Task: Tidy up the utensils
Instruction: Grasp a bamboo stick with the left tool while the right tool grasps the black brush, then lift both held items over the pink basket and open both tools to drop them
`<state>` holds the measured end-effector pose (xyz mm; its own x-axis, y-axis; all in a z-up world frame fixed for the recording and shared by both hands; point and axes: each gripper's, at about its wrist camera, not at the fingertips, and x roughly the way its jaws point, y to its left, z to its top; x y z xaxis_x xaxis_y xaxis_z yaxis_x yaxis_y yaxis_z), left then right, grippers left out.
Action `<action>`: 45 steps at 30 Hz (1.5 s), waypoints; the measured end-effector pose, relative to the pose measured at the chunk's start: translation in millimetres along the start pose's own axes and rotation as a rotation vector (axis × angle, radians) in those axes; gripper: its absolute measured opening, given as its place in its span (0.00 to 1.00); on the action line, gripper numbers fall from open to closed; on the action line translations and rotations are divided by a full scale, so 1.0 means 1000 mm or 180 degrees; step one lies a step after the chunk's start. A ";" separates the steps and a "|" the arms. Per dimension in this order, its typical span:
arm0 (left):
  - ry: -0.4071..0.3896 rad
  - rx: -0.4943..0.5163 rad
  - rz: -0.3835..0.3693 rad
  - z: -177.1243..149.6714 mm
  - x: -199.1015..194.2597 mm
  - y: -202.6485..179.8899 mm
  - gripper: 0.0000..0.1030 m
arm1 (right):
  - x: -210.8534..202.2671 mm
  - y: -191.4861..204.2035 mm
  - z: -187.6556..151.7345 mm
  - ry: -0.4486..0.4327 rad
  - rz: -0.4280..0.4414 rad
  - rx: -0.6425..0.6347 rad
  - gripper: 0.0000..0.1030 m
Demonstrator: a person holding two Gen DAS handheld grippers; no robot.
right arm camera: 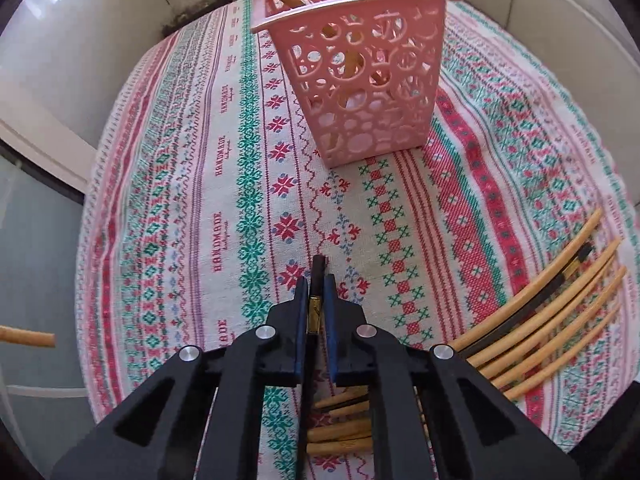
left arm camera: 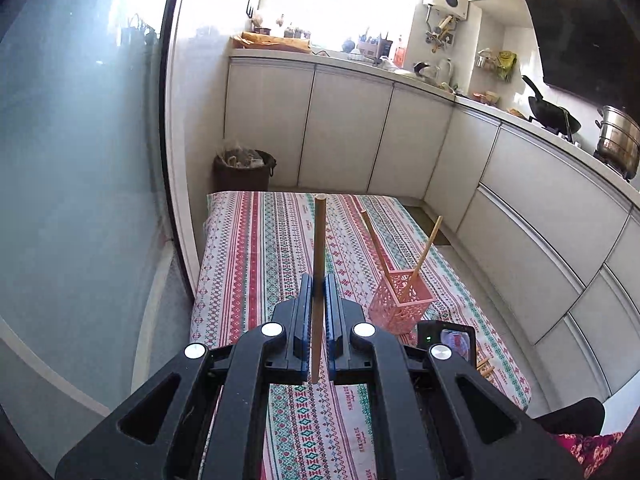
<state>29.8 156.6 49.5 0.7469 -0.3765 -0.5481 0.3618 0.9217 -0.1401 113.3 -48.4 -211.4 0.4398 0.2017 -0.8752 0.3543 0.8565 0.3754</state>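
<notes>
A light wooden chopstick (left arm camera: 319, 280) is clamped between the closed jaws of the left gripper (left arm camera: 319, 284), gripped partway along its length so that a long stretch projects forward over the patterned tablecloth (left arm camera: 248, 264); the hold is probably chosen so that a free end can be lowered into the pink perforated utensil basket (left arm camera: 400, 300), which stands on the cloth to the right of this gripper. Two wooden chopsticks (left arm camera: 420, 256) are already seen leaning inside that basket, tilted against opposite sides. In the right wrist view, a black chopstick with a gold band (right arm camera: 317, 296) is pinched between the shut jaws of the right gripper (right arm camera: 318, 280), its dark tip just protruding past the fingertips and aimed toward the basket (right arm camera: 360, 92), which stands upright ahead and well apart from the gripper. A loose pile of remaining chopsticks (right arm camera: 540, 312), mostly wooden with one black, is spread flat on the tablecloth (right arm camera: 200, 200) to the right and beneath the gripper, so the sorting is judged to be at an early stage. The tip of the left gripper's chopstick is visible at the left edge of this view. Care is judged necessary at insertion, since the light basket could be tipped by a sideways push.
</notes>
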 end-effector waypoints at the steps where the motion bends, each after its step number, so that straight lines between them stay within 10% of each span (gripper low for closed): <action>1: -0.0008 -0.0011 0.0005 0.000 -0.001 -0.001 0.05 | -0.005 -0.005 -0.001 -0.0040 0.0118 0.0043 0.07; 15: -0.0147 0.0072 -0.0148 0.003 -0.006 -0.022 0.05 | -0.148 -0.022 -0.026 -0.1310 0.0720 -0.0448 0.07; 28: -0.0186 0.0142 -0.0173 0.006 0.002 -0.051 0.05 | -0.235 -0.045 -0.033 -0.1785 0.0732 -0.0553 0.07; 45: -0.0553 -0.0180 -0.0226 0.049 0.076 -0.107 0.05 | -0.293 -0.076 0.072 -0.2609 0.0770 -0.0403 0.07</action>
<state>74.9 24.6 62.9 0.8075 -0.4467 -0.3853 0.3886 0.8942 -0.2222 16.9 -206.5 38.2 0.9652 0.0205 -0.2608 0.1010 0.8905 0.4436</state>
